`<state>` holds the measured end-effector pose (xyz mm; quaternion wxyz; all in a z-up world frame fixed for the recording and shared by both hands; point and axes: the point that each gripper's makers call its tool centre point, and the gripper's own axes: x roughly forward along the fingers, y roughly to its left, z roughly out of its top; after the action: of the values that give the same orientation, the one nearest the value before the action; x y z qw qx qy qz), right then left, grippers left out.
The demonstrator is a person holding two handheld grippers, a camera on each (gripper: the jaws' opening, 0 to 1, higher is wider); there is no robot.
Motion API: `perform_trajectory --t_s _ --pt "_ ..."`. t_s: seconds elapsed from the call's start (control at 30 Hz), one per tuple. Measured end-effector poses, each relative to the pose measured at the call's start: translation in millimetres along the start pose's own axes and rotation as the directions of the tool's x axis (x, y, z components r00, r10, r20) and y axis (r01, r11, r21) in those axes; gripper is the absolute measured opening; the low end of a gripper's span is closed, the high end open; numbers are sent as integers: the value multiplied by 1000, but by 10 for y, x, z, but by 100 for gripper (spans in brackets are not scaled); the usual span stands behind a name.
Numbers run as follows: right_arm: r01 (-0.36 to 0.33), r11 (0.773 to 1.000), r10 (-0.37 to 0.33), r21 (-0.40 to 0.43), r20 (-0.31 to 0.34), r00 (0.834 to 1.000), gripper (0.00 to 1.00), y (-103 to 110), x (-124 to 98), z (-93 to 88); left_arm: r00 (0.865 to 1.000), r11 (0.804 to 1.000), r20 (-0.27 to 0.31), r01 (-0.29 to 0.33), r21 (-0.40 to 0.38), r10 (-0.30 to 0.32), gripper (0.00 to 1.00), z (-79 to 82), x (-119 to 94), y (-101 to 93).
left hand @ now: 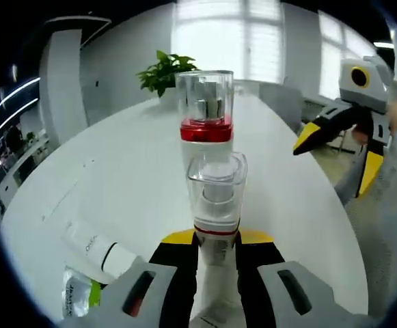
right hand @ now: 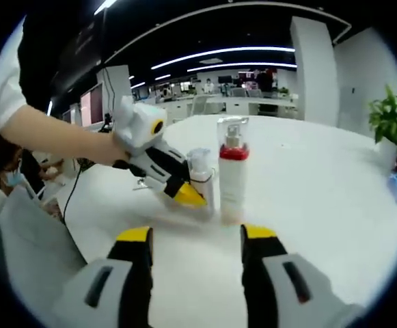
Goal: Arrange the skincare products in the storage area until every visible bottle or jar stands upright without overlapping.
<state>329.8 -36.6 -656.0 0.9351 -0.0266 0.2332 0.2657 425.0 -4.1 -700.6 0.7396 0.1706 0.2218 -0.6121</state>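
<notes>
While my left gripper (left hand: 215,256) clamps the clear-capped bottle (left hand: 216,198) upright just before the red-collared bottle (left hand: 206,113), my right gripper (right hand: 195,239) hangs apart over open bench (right hand: 307,205), edges far.

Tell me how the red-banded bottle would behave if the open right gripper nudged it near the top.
The red-banded bottle stands tall and slim, so a high push would likely tip it. Its clear cap looks smooth, probably slippery. Once down, it could roll on the white table.

No legible txt or labels anywhere.
</notes>
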Motion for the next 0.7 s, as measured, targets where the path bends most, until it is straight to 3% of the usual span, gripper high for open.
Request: perform_trajectory --t_s 0.4,0.7 --pt "-13 1000 13 -7 -1 1000 51 15 42 18 1000 1000 -2 11 3 -11 18 25 69 41" --pt "-20 1000 20 -5 -7 1000 51 29 53 6 999 1000 -37 21 15 -21 19 -30 93 18"
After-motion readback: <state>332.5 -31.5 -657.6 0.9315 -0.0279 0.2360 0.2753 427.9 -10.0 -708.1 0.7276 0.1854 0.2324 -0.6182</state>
